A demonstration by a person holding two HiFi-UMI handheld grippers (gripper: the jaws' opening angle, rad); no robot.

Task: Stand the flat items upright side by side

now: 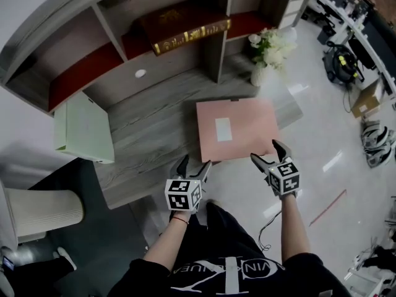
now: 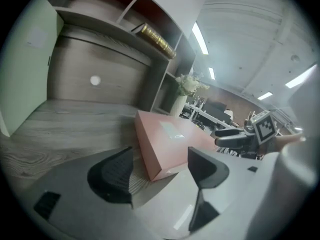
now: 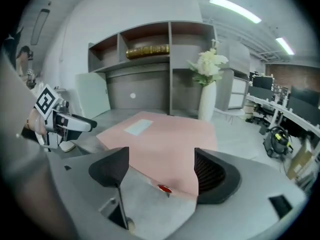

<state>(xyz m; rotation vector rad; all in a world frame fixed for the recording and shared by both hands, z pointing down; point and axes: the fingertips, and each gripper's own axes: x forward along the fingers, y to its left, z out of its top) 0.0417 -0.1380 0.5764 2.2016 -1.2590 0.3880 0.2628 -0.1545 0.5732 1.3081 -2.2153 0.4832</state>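
A flat pink box (image 1: 236,129) with a white label lies on the grey wooden desk (image 1: 148,125). A pale green flat box (image 1: 83,127) stands upright at the desk's left end, against the shelf unit. My left gripper (image 1: 195,163) hovers open at the pink box's near left corner, and in the left gripper view that corner (image 2: 160,166) sits just ahead of the gap between the fingers (image 2: 112,176). My right gripper (image 1: 267,151) is open at the near right corner. In the right gripper view the pink box (image 3: 165,136) reaches in between the pads (image 3: 215,176) without touching them.
A brown book with gold lettering (image 1: 184,28) lies flat on the shelf above the desk. A vase of white flowers (image 1: 266,53) stands at the desk's right end. A pale chair (image 1: 38,212) sits at lower left. Bags and office desks (image 1: 346,60) stand on the floor to the right.
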